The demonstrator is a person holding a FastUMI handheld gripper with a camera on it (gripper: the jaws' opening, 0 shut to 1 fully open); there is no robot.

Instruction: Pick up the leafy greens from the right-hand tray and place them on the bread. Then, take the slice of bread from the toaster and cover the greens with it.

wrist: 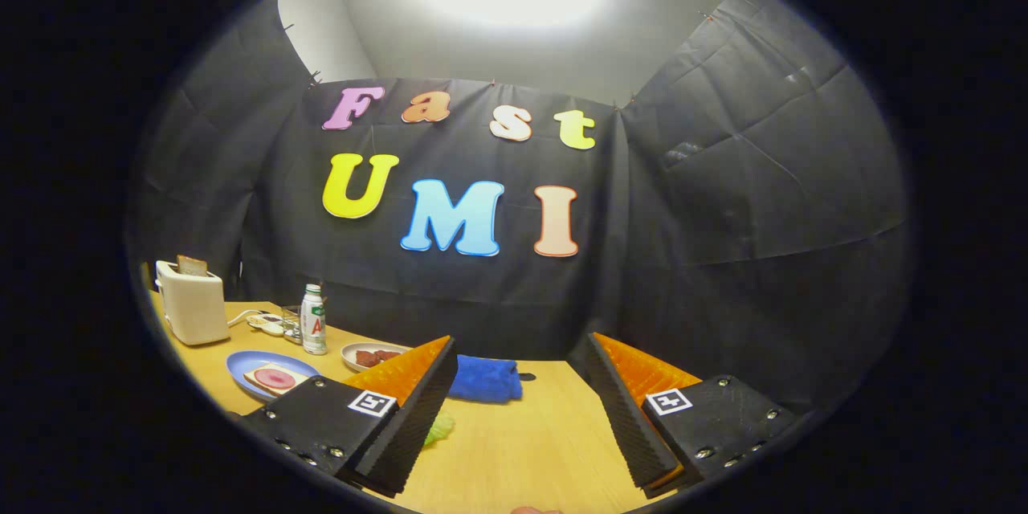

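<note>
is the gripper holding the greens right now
No, the gripper is open with bare table between its fingers, and the greens lie on the table beside one finger.

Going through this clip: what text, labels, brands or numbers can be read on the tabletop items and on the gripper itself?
Nothing is legible.
Bottle: printed label, too small and blurred to read.
Square markers on the fingers: black-and-white patterns, no words.
Toaster: no visible text.
Gripper: open above the table, with the leafy greens peeking out beside one finger.
</note>
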